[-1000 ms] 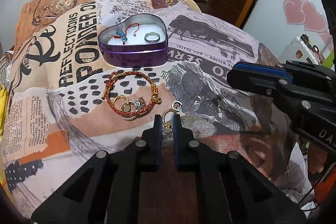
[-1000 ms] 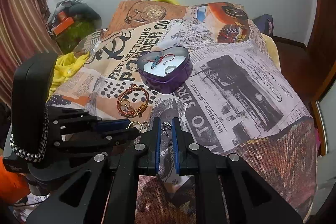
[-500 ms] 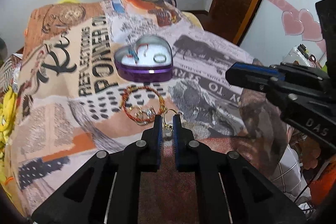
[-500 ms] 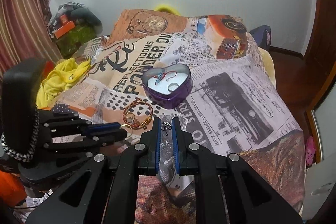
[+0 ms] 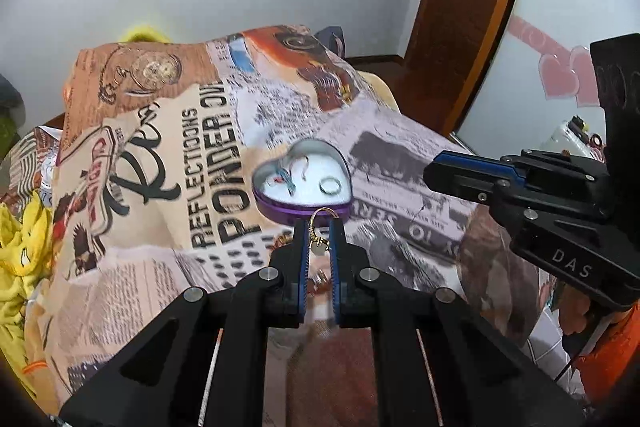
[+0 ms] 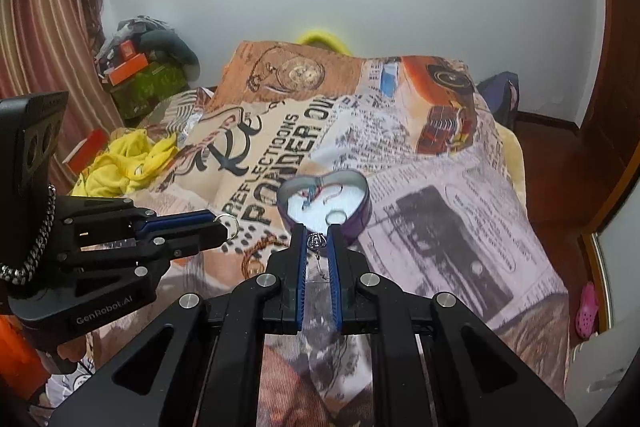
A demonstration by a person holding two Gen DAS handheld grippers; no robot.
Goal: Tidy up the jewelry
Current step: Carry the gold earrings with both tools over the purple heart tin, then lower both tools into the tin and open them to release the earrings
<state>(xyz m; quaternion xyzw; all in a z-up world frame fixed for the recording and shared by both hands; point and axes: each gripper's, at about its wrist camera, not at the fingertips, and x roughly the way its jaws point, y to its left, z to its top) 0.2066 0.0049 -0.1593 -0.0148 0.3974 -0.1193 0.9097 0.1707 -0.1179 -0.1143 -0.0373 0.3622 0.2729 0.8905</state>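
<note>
right claw [image 5: 432, 177] reads "das"; bedspread [image 5: 168, 163] probably "reflections ponder".

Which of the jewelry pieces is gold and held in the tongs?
The gold hoop earring with a dangling charm, pinched in the left tongs. The right tongs hold a silver charm instead, and the plain ring lies in the heart tin.

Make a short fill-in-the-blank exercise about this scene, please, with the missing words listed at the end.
1. The purple tin on the bedspread has the shape of a ____.
2. The left tongs are shut on a gold-coloured ____.
3. The right tongs are shut on a small ____ charm.
4. A plain ring lies ____ the tin.

Missing words: heart; earring; silver; inside
</note>
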